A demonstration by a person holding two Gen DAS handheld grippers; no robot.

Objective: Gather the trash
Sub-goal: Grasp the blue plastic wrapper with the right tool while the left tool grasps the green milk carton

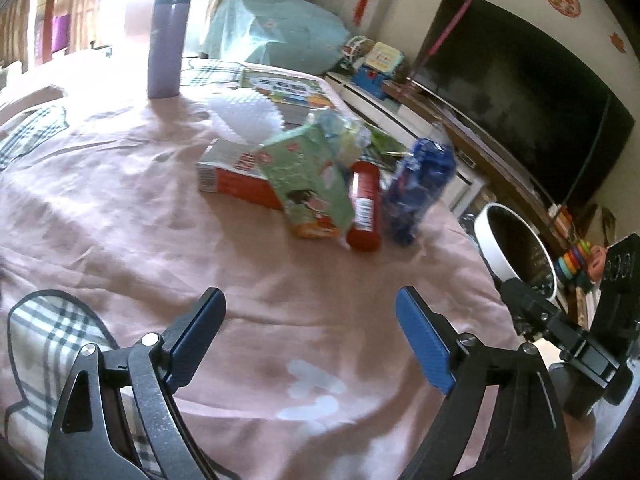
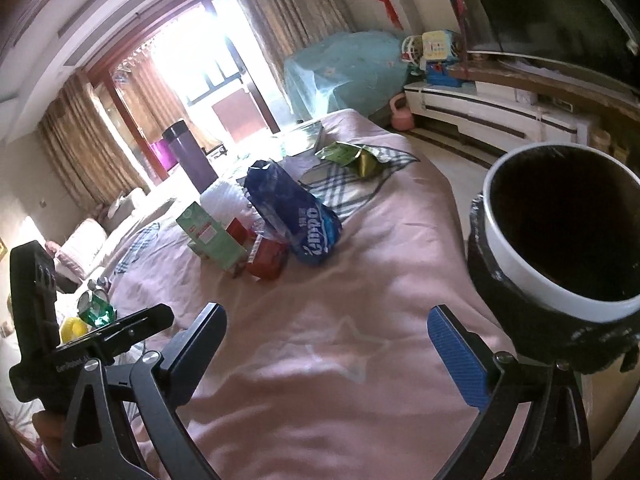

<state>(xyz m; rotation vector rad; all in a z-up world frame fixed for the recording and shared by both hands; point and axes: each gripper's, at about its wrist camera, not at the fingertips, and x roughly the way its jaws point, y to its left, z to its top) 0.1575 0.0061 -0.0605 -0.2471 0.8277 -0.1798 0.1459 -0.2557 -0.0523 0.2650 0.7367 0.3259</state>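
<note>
Trash heap on pink bed [image 1: 120,208], beside purple flask [image 1: 168,40]: blue bag [image 1: 416,188] light, crinkly, slippery; take at middle. Left tongs [image 1: 308,312] wide, empty; right tongs [image 2: 326,328] wide, empty.

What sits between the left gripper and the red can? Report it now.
Nothing: in the left wrist view, only bare pink bedsheet stretches from the open, empty left gripper up to the red can.

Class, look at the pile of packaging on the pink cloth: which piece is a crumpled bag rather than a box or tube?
The blue bag at the pile's right end, nearest the bin; its neighbours are a red tube and green carton.
</note>
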